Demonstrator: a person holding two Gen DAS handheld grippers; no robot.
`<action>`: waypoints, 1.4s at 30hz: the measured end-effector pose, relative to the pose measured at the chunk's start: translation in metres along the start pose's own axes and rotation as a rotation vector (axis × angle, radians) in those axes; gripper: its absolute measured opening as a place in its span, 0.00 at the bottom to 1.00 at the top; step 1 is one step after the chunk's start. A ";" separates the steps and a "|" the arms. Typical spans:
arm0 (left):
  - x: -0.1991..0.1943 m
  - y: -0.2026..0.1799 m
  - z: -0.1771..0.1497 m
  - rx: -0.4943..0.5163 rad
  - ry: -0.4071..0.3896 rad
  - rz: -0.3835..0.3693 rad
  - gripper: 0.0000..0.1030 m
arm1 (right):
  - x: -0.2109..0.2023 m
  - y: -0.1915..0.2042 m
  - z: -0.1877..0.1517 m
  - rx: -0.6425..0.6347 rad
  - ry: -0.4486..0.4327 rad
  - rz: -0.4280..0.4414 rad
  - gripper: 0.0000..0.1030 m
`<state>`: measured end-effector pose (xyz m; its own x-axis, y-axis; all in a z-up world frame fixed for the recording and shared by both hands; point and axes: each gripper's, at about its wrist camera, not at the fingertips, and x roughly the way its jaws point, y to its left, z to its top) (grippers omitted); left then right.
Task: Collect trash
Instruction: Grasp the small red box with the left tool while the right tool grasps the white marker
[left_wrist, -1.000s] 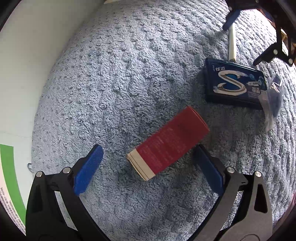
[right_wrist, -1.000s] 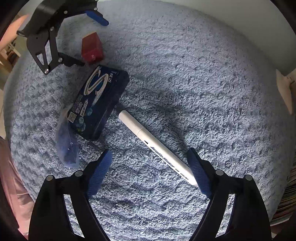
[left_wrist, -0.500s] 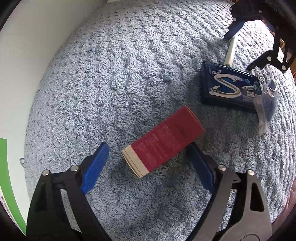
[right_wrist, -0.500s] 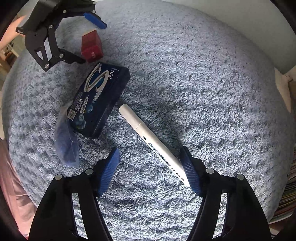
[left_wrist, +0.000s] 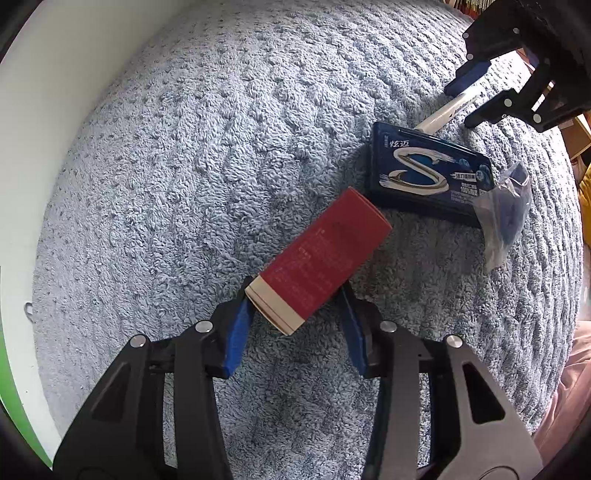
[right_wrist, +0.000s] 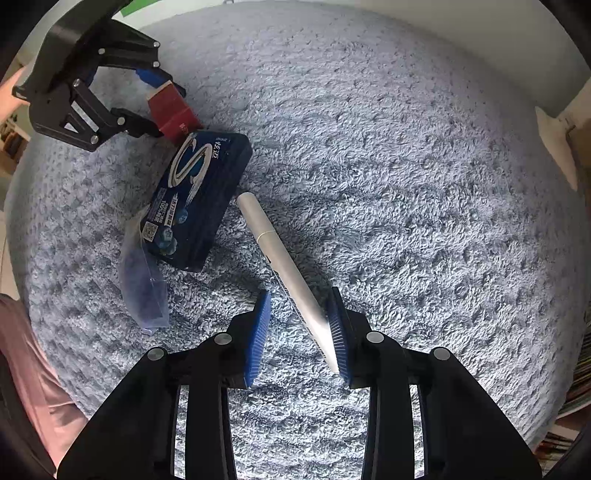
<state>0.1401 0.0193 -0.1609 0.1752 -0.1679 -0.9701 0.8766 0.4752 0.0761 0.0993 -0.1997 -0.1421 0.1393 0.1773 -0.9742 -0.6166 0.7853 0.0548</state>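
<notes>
A red box (left_wrist: 321, 258) with a cream end lies on the blue-grey shaggy rug (left_wrist: 184, 166). My left gripper (left_wrist: 295, 306) is shut on its near end, both blue pads touching its sides; it also shows in the right wrist view (right_wrist: 155, 99). A white marker (right_wrist: 284, 273) lies diagonally on the rug. My right gripper (right_wrist: 299, 314) straddles its near end, partly closed; the right pad touches the marker, the left pad stands apart. A dark blue gum pack (right_wrist: 199, 195) and a clear plastic wrapper (right_wrist: 144, 284) lie between the grippers.
White floor (left_wrist: 33, 129) borders the rug at the left, with a green strip (left_wrist: 11, 398) at the edge. A white object (right_wrist: 557, 147) sits at the rug's right side. Stacked magazines (right_wrist: 576, 387) show at the far right.
My left gripper has closed from wide open onto the red box. My right gripper has narrowed around the marker's near end, its right pad now against the marker.
</notes>
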 end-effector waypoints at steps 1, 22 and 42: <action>0.000 -0.003 0.001 -0.001 0.000 0.002 0.38 | -0.001 -0.001 -0.001 0.000 0.002 -0.001 0.29; 0.000 -0.030 0.023 0.065 -0.024 0.096 0.76 | -0.001 0.009 -0.015 0.043 -0.020 0.002 0.50; 0.000 -0.041 0.082 0.144 -0.054 0.034 0.27 | -0.008 -0.007 -0.022 0.113 -0.053 -0.019 0.19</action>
<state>0.1407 -0.0712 -0.1450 0.2262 -0.2024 -0.9528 0.9242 0.3536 0.1443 0.0859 -0.2195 -0.1397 0.1930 0.1903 -0.9626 -0.5226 0.8502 0.0633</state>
